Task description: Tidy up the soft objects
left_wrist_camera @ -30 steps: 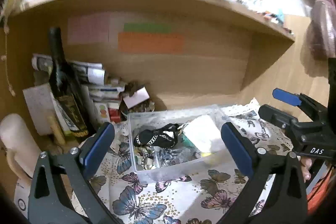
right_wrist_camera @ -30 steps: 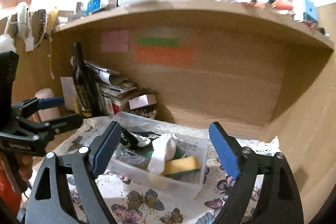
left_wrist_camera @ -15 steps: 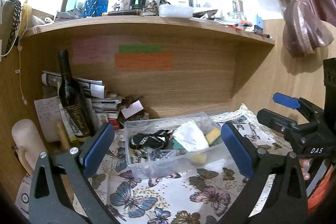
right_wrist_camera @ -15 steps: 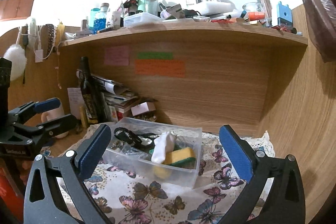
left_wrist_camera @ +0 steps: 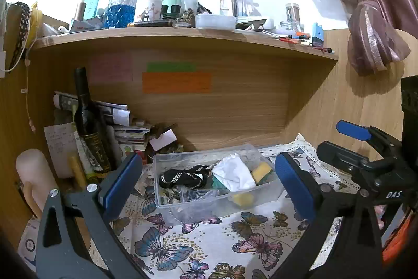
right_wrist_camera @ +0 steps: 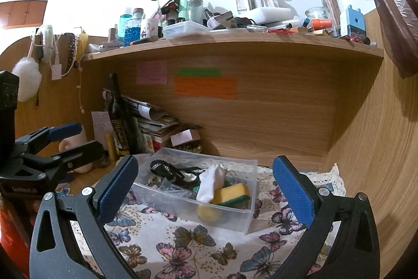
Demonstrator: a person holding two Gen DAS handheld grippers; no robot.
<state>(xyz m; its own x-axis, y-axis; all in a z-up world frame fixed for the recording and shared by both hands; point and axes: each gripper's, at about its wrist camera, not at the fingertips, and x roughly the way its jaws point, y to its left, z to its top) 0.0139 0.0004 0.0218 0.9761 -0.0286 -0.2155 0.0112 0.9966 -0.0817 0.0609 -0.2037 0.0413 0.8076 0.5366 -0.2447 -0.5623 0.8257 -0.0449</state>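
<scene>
A clear plastic bin (left_wrist_camera: 167, 203) (right_wrist_camera: 248, 216) stands on the butterfly cloth under the shelf. It holds a white cloth (left_wrist_camera: 235, 171) (right_wrist_camera: 211, 182), a yellow and green sponge (left_wrist_camera: 261, 169) (right_wrist_camera: 232, 194), a round yellow sponge (left_wrist_camera: 243, 199) (right_wrist_camera: 207, 212) and a black patterned fabric piece (left_wrist_camera: 183, 178) (right_wrist_camera: 167, 170). My left gripper (left_wrist_camera: 207, 184) is open and empty, held back from the bin. My right gripper (right_wrist_camera: 205, 187) is open and empty, also back from the bin. Each gripper shows in the other's view, the right (left_wrist_camera: 350, 145) and the left (right_wrist_camera: 65, 140).
A dark wine bottle (left_wrist_camera: 90, 127) (right_wrist_camera: 120, 117) and stacked papers (left_wrist_camera: 122, 127) stand at the back left. A cream cylinder (left_wrist_camera: 34, 174) is at the far left. The upper shelf (left_wrist_camera: 183, 35) is crowded with bottles and jars. A wooden wall (right_wrist_camera: 378, 148) closes the right side.
Both grippers have drawn back and up from the bin, so it looks smaller and the upper shelf's bottles have come into view. Both stay open and empty.
</scene>
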